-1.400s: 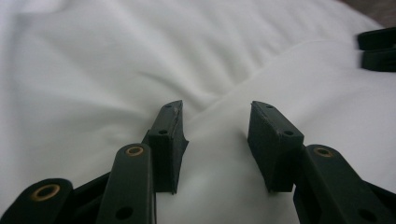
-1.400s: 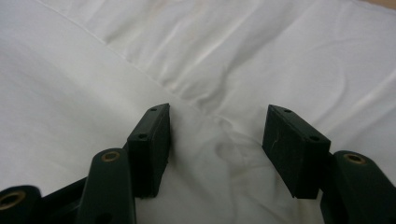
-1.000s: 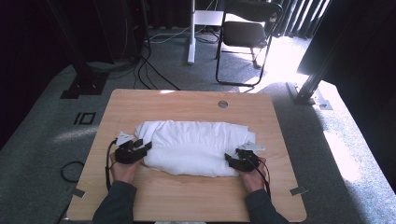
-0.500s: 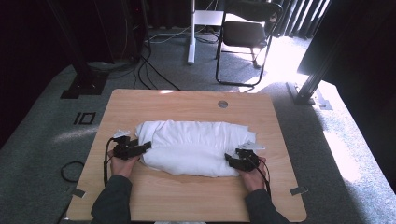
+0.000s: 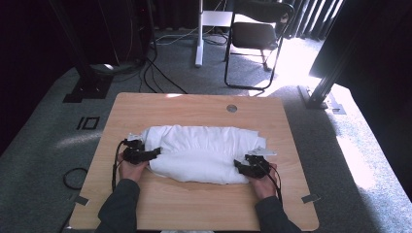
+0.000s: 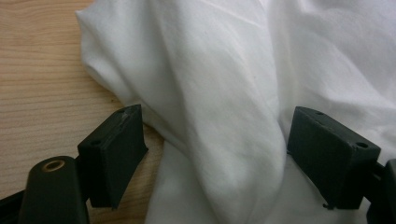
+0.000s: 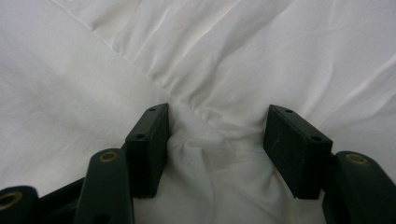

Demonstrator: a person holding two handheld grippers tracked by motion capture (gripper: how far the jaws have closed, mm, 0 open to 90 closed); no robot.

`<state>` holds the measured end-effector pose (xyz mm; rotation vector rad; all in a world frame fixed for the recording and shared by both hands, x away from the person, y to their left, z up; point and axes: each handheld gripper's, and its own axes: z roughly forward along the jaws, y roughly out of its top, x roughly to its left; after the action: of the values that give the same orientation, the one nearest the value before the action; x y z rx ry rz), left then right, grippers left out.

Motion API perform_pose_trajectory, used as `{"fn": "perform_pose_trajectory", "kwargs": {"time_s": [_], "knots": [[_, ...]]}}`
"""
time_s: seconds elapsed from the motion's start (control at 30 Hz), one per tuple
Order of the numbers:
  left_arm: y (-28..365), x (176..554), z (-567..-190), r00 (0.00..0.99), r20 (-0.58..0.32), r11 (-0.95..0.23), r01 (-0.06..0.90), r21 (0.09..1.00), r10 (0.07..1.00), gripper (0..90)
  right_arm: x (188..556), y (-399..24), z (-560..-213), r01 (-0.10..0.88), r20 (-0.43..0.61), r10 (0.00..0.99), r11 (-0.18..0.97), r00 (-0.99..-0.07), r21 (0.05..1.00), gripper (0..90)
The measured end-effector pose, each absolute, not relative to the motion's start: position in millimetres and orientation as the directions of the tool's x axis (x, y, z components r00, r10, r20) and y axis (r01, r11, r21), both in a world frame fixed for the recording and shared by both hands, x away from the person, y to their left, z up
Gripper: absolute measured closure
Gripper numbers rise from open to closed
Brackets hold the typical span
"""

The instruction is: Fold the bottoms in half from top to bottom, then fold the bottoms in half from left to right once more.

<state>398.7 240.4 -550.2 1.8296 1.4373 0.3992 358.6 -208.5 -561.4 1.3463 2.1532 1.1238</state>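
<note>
A white cloth (image 5: 204,150) lies bundled in a long roll across the middle of the wooden table (image 5: 194,104). My left gripper (image 5: 154,153) is at the cloth's left end. Its jaws have just been opening and now stand wide. A loose fold of cloth (image 6: 224,116) lies between them in the left gripper (image 6: 215,154) view, unpinched. My right gripper (image 5: 239,165) is at the cloth's near right corner. In the right gripper (image 7: 217,144) view, bunched cloth (image 7: 210,154) is gathered between the pads, with creases running out from them.
Bare wood runs along the table's near edge and far side, where a round grommet (image 5: 231,108) sits. Beyond the table stand a black chair (image 5: 257,34) and a white post (image 5: 199,34). A cable loop (image 5: 73,177) lies on the carpet at the left.
The left hand has shifted a little at the cloth's left end and its jaws have spread apart, letting go of the cloth. The right gripper has stayed put.
</note>
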Motion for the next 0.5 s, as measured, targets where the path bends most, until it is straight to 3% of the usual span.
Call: {"fn": "perform_pose_trajectory", "kwargs": {"time_s": [0.33, 0.5], "knots": [[237.0, 401.1, -549.1, 0.327, -0.242, -0.062, 0.701, 0.711, 0.914, 19.6, 358.5, -209.4, -562.1, 0.583, 0.112, 0.87, 0.221, -0.481, 0.781, 40.0], [224.4, 400.4, -548.0, 0.367, -0.196, -0.132, 0.701, 0.701, 0.909, 19.8, 358.1, -209.3, -562.3, 0.582, 0.112, 0.87, 0.22, -0.48, 0.783, 40.1]]}}
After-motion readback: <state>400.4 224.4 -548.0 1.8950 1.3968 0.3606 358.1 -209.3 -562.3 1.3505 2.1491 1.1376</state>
